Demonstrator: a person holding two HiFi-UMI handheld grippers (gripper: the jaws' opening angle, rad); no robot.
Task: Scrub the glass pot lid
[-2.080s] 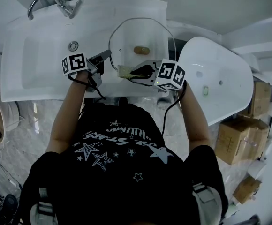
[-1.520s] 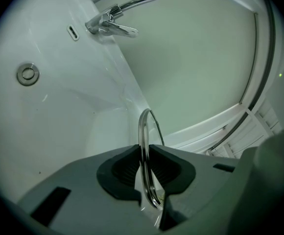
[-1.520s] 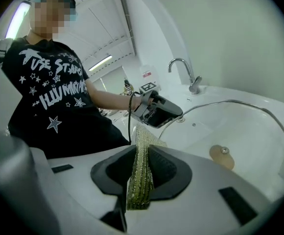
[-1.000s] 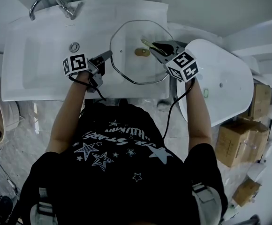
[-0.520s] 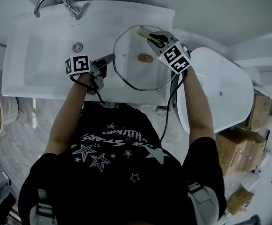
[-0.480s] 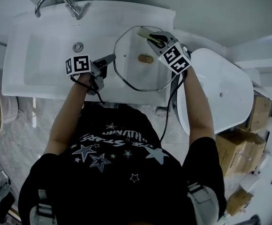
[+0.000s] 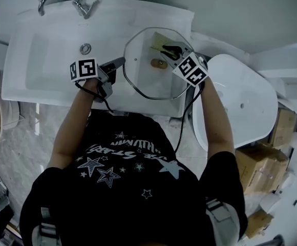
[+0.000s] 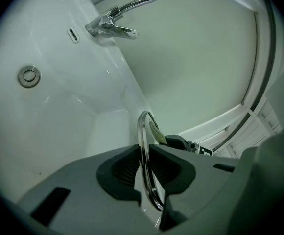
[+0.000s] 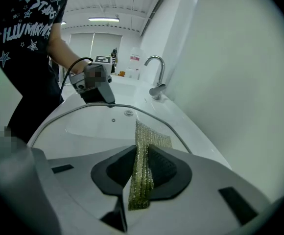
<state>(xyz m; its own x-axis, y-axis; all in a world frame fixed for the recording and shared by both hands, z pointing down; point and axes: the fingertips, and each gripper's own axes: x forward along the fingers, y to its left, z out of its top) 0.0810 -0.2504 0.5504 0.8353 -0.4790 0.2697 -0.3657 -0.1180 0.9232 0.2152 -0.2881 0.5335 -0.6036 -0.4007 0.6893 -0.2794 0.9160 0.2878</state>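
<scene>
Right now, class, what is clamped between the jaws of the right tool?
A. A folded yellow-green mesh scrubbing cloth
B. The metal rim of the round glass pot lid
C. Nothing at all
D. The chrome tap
A: in the right gripper view the right tool is shut on the folded yellow-green mesh scrubbing cloth, whose free end lies on the round glass pot lid.

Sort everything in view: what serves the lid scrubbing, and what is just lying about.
In the job: glass pot lid, left gripper with jaws shut on its rim, scouring cloth, right gripper with jaws shut on that cloth.
Lying about: faucet, sink drain, white tub, cardboard boxes.
</scene>
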